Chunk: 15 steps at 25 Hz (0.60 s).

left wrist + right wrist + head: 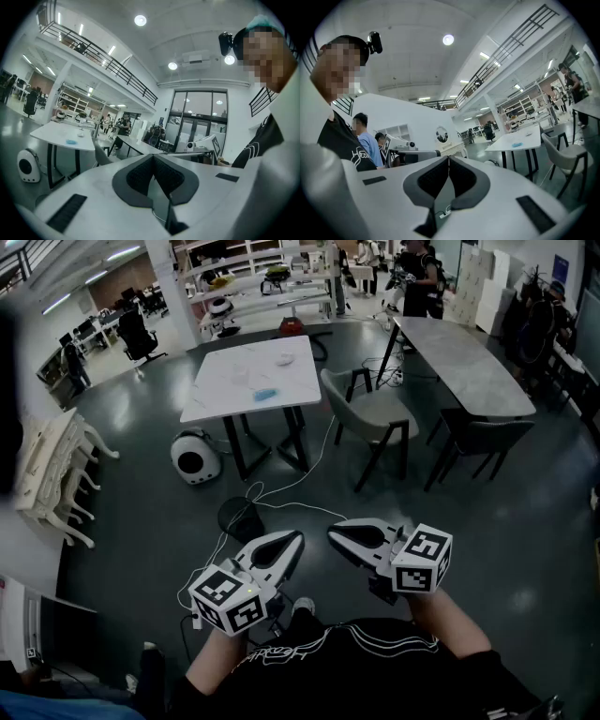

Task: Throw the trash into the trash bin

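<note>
On the white table [225,395] across the floor lie a small blue piece of trash [265,394] and a white crumpled piece [285,359]. A black round trash bin [242,518] stands on the floor between the table and me. My left gripper [292,539] and right gripper [336,532] are held level close to my body, tips turned toward each other, both shut with nothing between the jaws. In the left gripper view the left gripper [153,157] shows closed pads, with the blue trash [71,141] far off. The right gripper [448,159] looks the same, the blue trash [516,144] distant.
A white rounded device [195,456] sits on the floor by the table's left legs, and cables [281,507] run across the floor near the bin. A grey chair [370,423] and a long grey table [459,357] stand to the right. White furniture [52,474] lines the left side.
</note>
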{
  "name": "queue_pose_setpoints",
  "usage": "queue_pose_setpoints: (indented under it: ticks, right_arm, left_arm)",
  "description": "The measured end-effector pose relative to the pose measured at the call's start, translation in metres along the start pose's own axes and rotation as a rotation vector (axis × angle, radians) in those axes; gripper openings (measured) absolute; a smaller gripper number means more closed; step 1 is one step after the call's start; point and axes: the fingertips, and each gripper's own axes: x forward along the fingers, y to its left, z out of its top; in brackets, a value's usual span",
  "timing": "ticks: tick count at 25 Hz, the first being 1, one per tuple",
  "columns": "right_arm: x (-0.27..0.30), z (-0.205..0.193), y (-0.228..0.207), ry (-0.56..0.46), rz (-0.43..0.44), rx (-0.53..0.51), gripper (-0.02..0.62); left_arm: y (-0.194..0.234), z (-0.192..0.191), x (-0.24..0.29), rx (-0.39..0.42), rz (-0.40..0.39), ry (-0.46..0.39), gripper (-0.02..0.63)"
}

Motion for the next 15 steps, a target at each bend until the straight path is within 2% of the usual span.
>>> queue_pose_setpoints:
  ticks: [10, 15]
  right_arm:
    - [-0.028, 0.0, 0.014, -0.013, 0.025, -0.028, 0.034]
    - [-0.04, 0.004, 0.01, -0.035, 0.027, 0.006, 0.034]
  left_arm:
    - [-0.037, -0.003, 0.011, 0.009, -0.014, 0.005, 0.005]
    - [-0.049, -0.002, 0.021, 0.02, -0.014, 0.02, 0.005]
